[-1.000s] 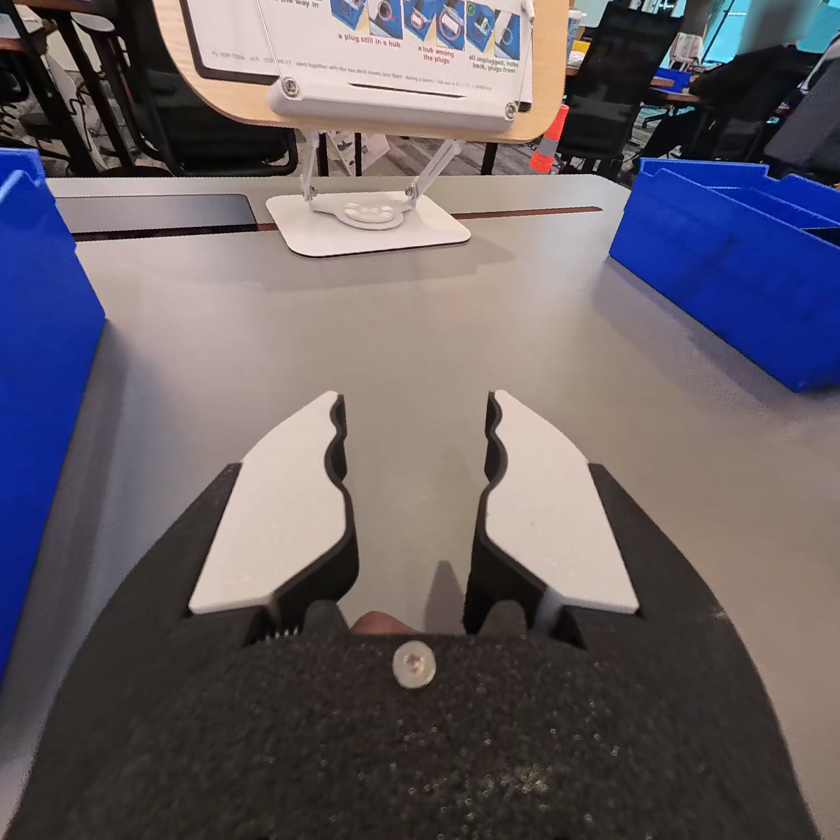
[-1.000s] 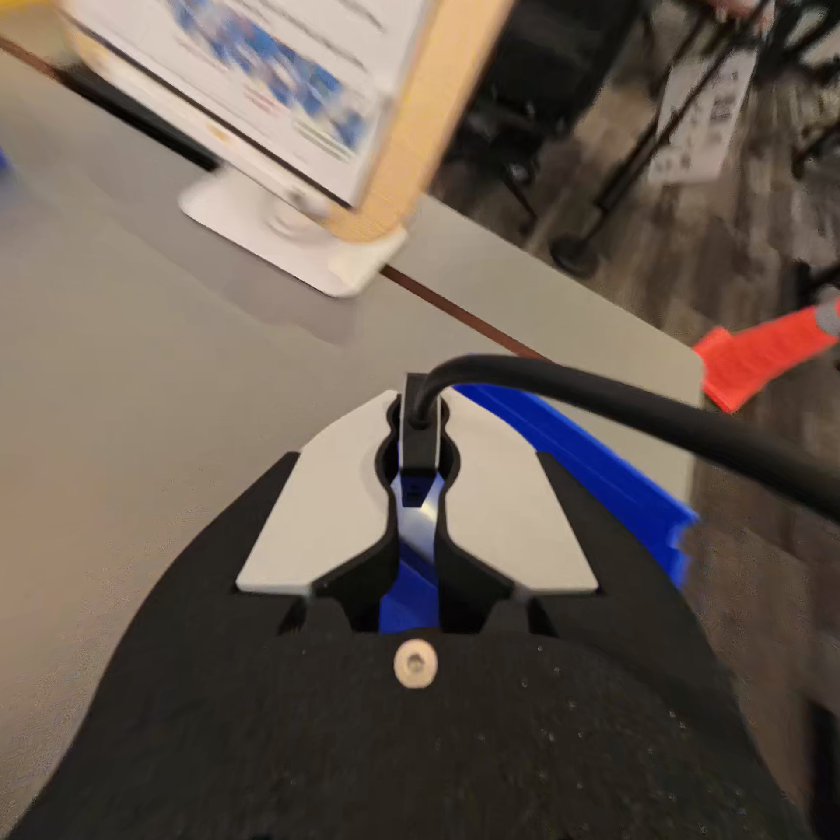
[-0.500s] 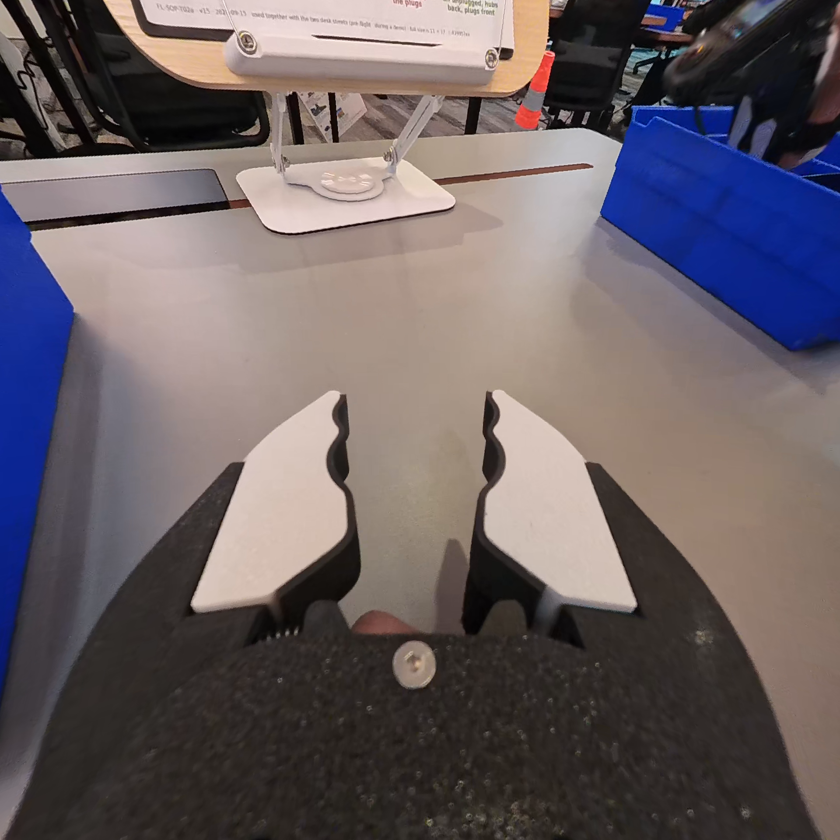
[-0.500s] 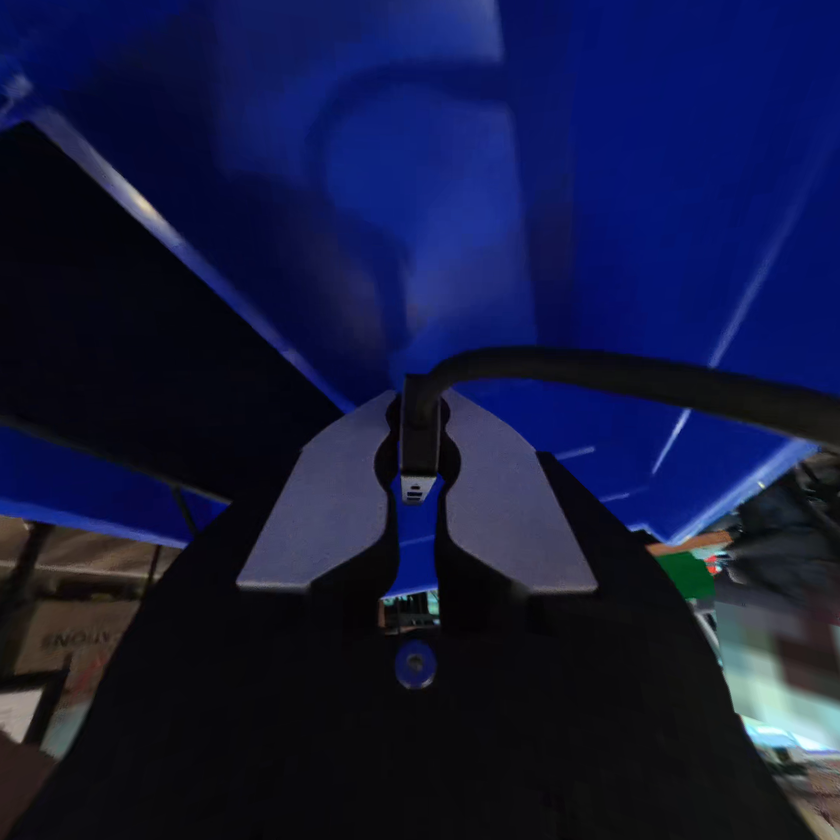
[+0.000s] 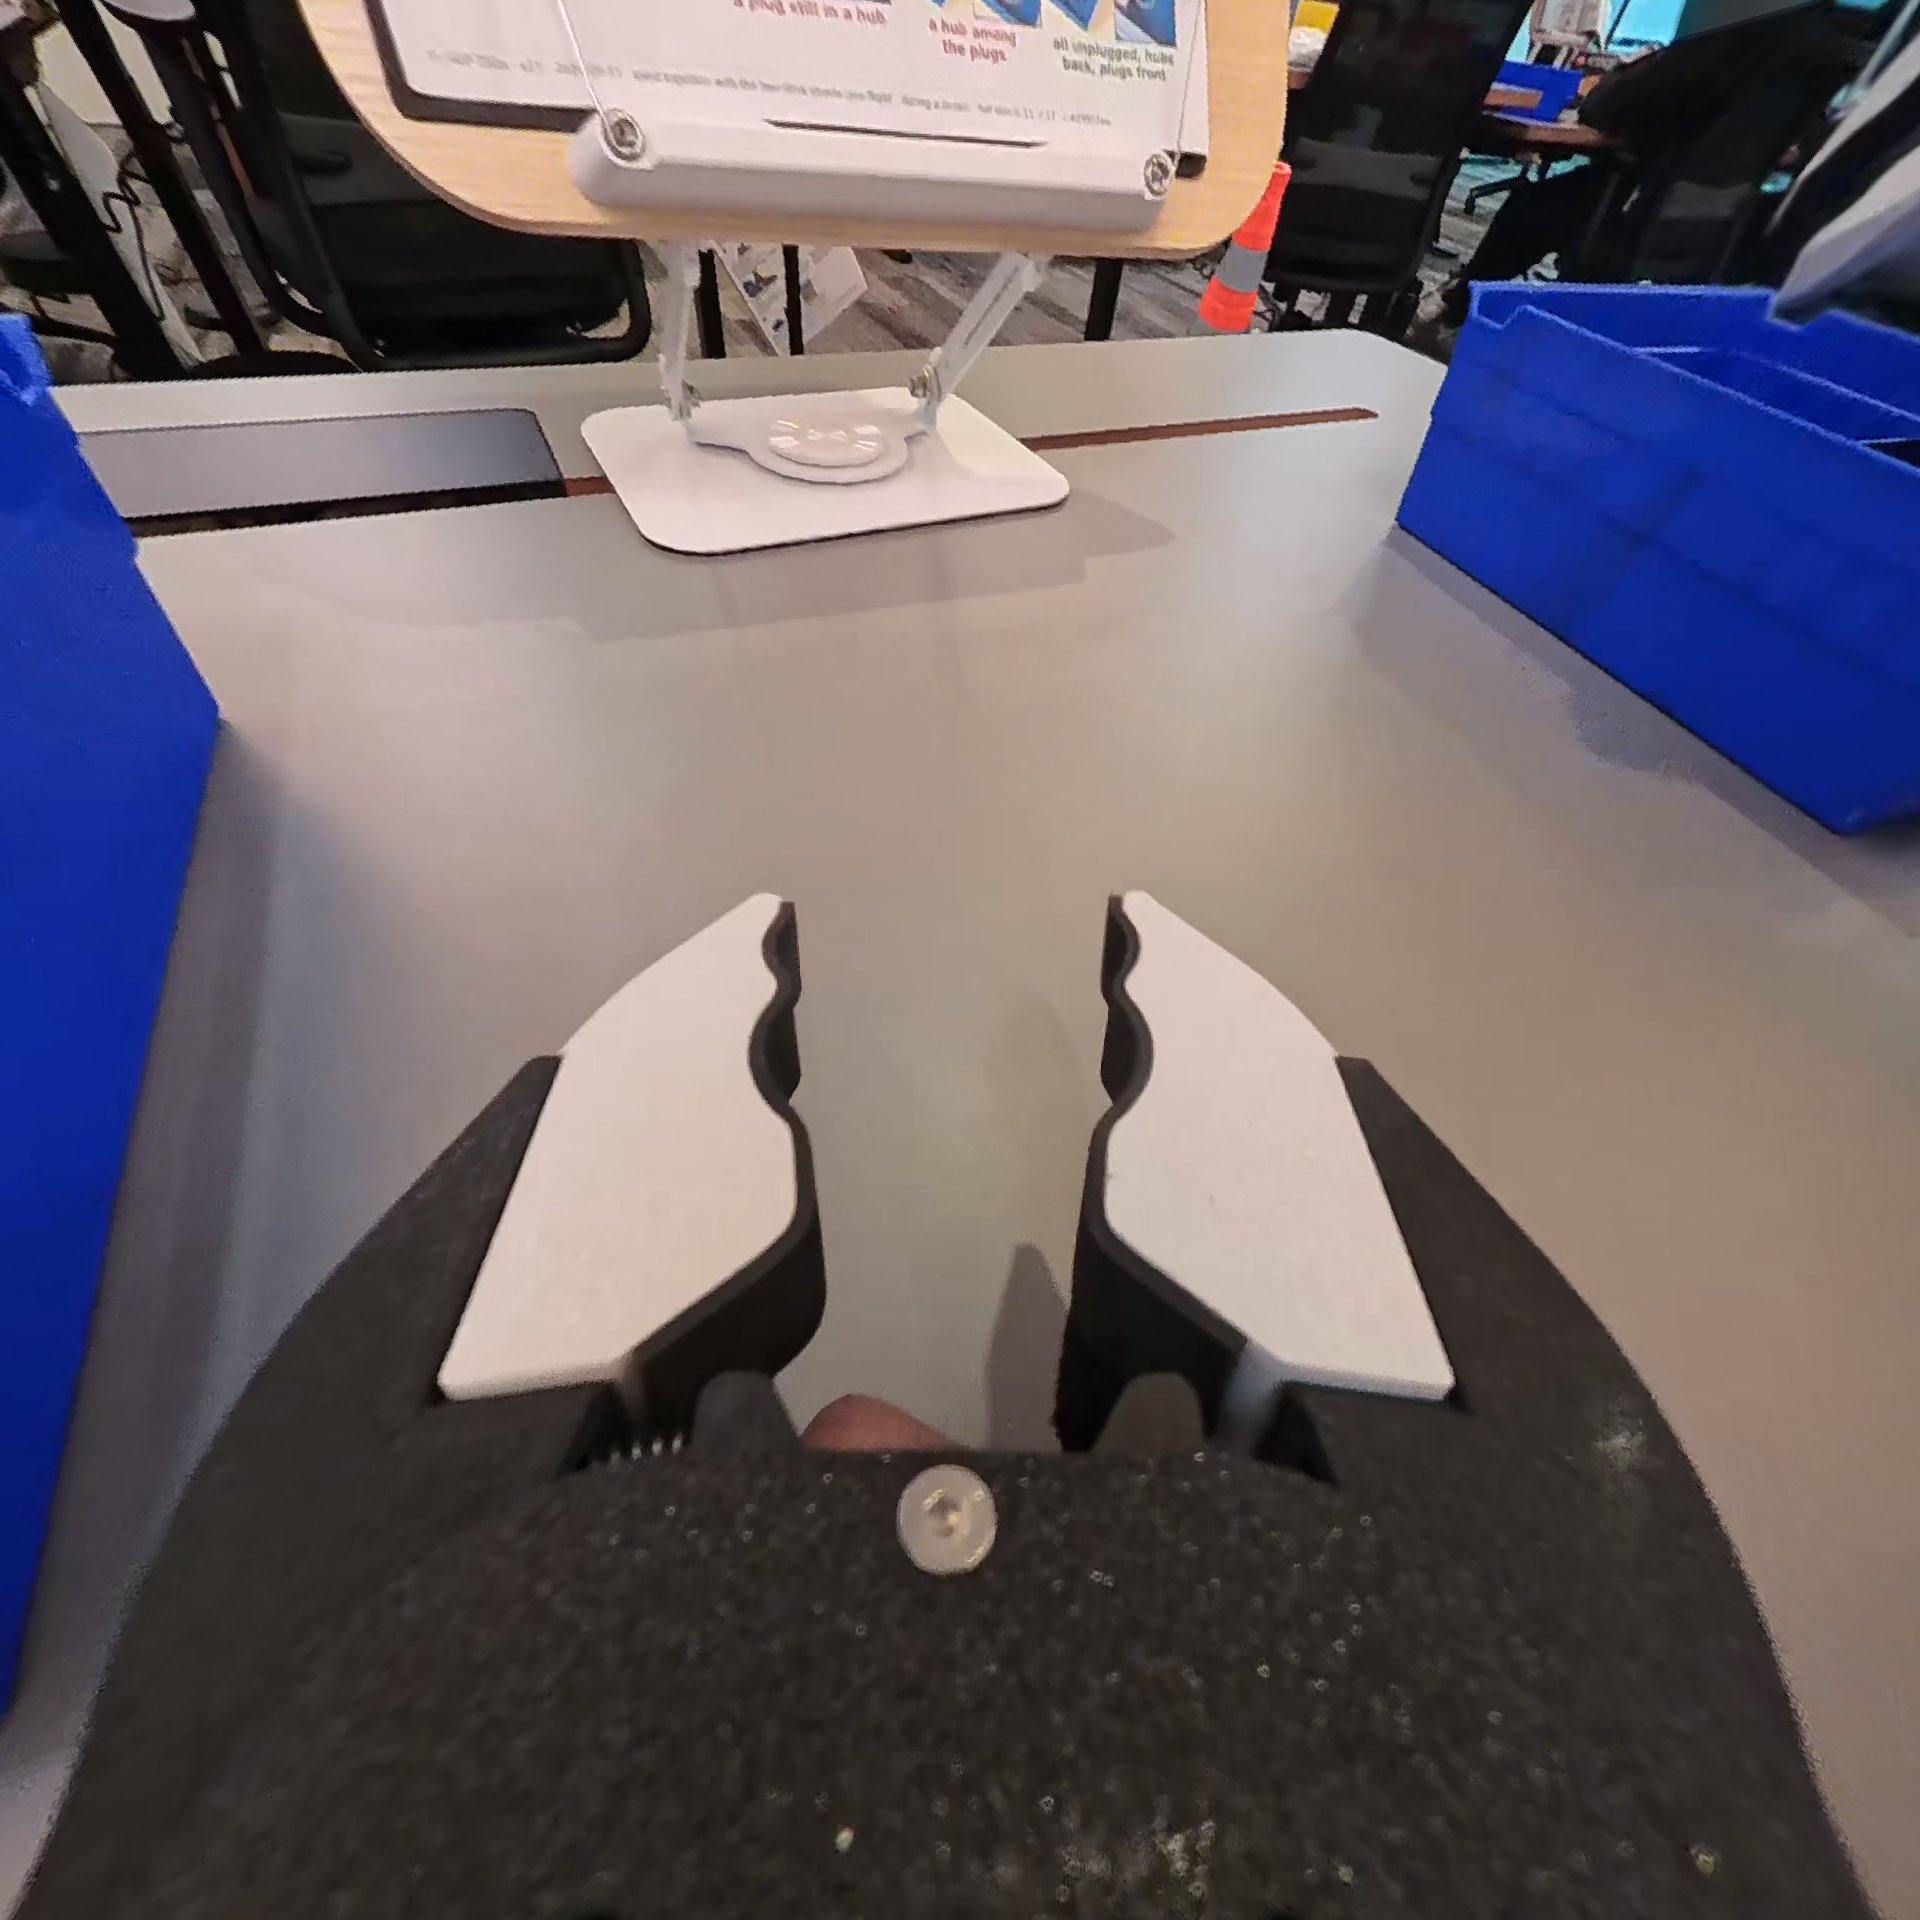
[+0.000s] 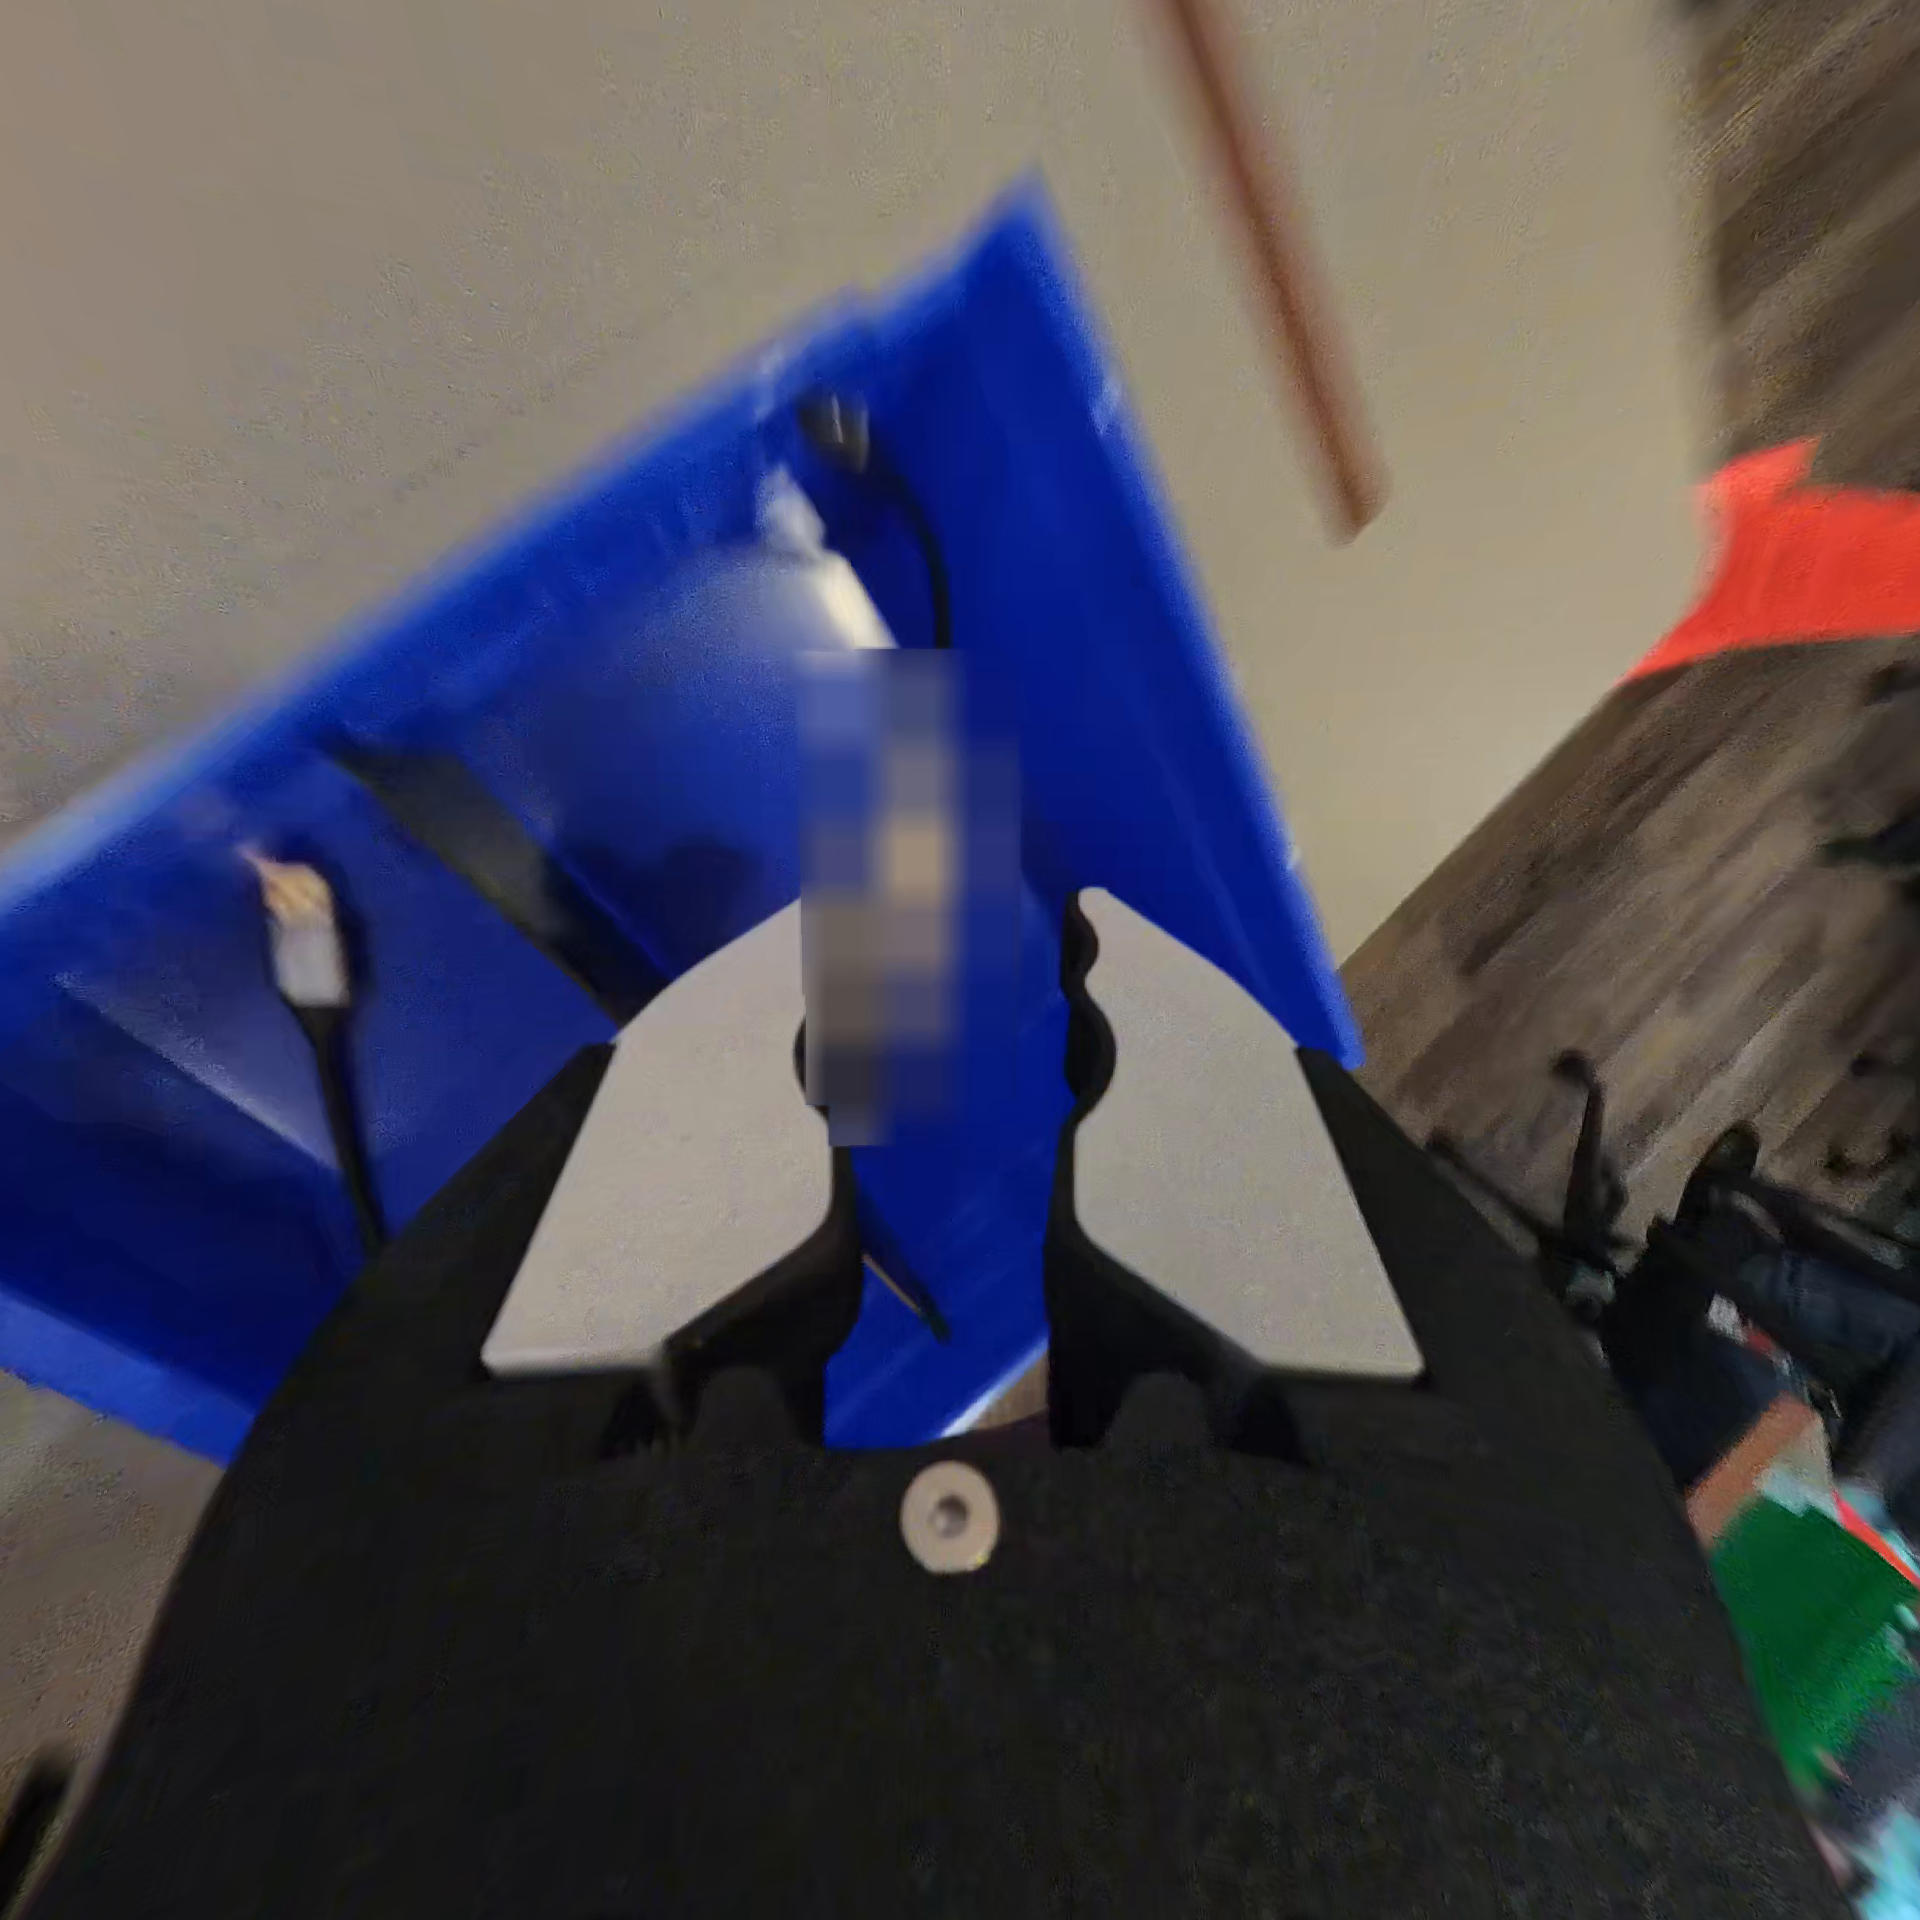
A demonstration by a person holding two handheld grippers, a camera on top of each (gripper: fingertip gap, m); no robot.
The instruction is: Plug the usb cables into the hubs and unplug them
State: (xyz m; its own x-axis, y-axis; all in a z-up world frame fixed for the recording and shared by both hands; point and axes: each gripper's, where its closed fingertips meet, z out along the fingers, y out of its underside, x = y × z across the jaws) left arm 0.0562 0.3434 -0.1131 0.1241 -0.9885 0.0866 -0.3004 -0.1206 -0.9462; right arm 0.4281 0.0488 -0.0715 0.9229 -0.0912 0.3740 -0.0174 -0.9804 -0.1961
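The left gripper point(image 5: 951, 914) hangs low over the grey table point(image 5: 935, 748), its two white fingers point(image 5: 665, 1143) spread wide with nothing between them, only bare tabletop showing through the gap; straight beyond its tips, at the far side of the table, stands a white stand point(image 5: 831, 473) carrying a wooden board point(image 5: 499, 177) with a printed sheet clipped to it; one blue bin point(image 5: 1683, 540) sits to the right of that stand, at the table's right edge, and another blue bin point(image 5: 73, 831) rises close on the left of the gripper; past the table an orange cone point(image 5: 1242, 260) stands on the floor among dark chairs.

The right gripper point(image 6: 940, 914) hovers above the open blue bin point(image 6: 1122, 675) and looks down into it; the picture is smeared, yet the fingers point(image 6: 1226, 1143) plainly stand apart, released, with blue plastic showing in the gap; a mosaic patch covers the space near the tips, so I cannot tell whether anything sits there; inside the bin, left of the gripper, lies a usb cable point(image 6: 332, 1060) with its metal plug point(image 6: 301, 935) pointing away, and farther in there is a pale rounded thing with a dark cord beside it, too blurred to name; the bin rests on the same grey table, near the edge where wooden floor begins.
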